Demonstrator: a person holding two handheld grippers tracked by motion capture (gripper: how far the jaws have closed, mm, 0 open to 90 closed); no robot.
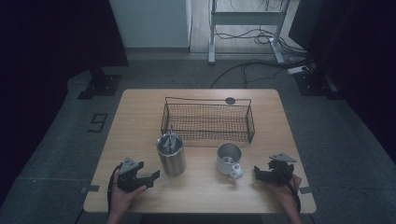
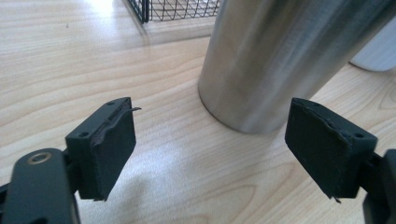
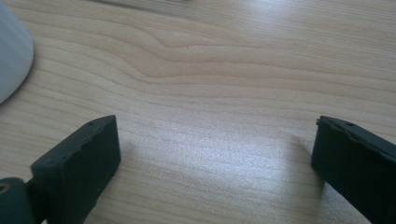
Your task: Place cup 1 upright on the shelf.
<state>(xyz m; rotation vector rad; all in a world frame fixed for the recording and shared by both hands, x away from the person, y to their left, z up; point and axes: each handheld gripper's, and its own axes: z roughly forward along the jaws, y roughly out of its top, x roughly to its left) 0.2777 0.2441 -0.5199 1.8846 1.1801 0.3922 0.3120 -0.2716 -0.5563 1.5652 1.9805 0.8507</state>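
A tall steel tumbler (image 1: pixel 171 155) with a thin metal utensil standing in it is on the wooden table (image 1: pixel 140 116), left of centre. A white mug (image 1: pixel 229 158) with a steel inside stands to its right, handle toward the front. My left gripper (image 1: pixel 152 179) rests low near the front left and points at the tumbler's base. In the left gripper view its jaws (image 2: pixel 210 149) stand wide apart, with the tumbler (image 2: pixel 280 60) just beyond them. My right gripper (image 1: pixel 257 173) lies right of the mug. It is open (image 3: pixel 215 158) over bare wood, with the mug's side (image 3: pixel 11 56) at the far left.
A black wire-mesh basket (image 1: pixel 205 138) sits behind the tumbler and mug, across the table's middle. A small dark round disc (image 1: pixel 230 100) lies at the far edge. The floor behind holds desk legs and cables. Bare wood lies along the front edge between the two hands.
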